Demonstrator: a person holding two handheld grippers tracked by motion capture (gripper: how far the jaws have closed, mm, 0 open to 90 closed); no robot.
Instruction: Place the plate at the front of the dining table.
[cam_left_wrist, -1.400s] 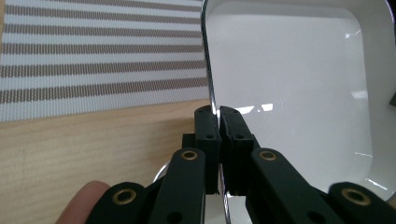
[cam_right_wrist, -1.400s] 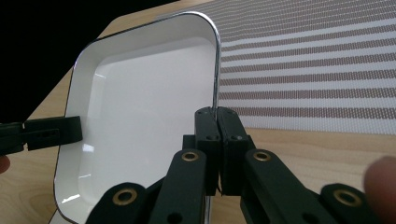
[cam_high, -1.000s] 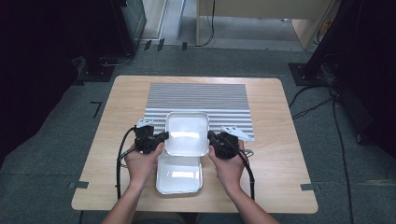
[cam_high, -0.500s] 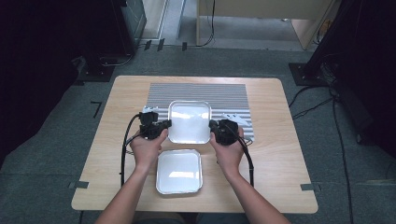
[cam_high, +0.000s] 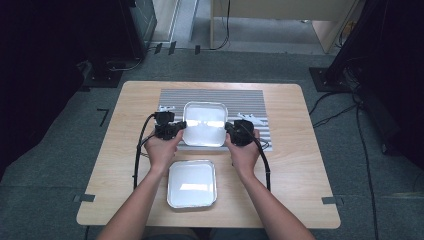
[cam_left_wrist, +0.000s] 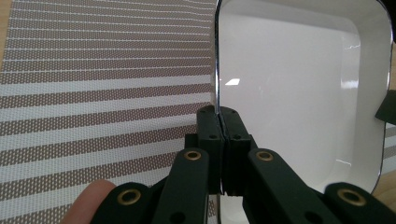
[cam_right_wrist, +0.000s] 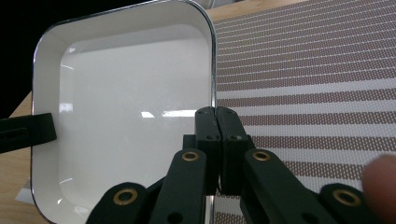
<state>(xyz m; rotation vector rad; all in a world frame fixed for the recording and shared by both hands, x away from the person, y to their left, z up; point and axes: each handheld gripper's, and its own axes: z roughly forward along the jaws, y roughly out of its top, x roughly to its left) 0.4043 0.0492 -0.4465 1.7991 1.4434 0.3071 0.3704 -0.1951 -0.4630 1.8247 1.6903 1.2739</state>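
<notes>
Two grippers are pinching one white tray over the striped mat.

In the middle of the high view, the left gripper (cam_high: 181, 125) is clamping the left rim of the white tray (cam_high: 204, 125) while the right gripper (cam_high: 229, 128) is clamping its right rim, both jaw pairs pressed tight on the edge. The striped mat (cam_high: 250, 100) is lying beneath, and a second tray (cam_high: 192, 184) is sitting lower centre on the table (cam_high: 300, 165).

A brown-and-white striped woven placemat (cam_high: 250, 102) lies beneath and beyond the jaws on the light wooden counter (cam_high: 300, 170), and a second white square metal-rimmed tray (cam_high: 192, 183) sits behind them.
</notes>
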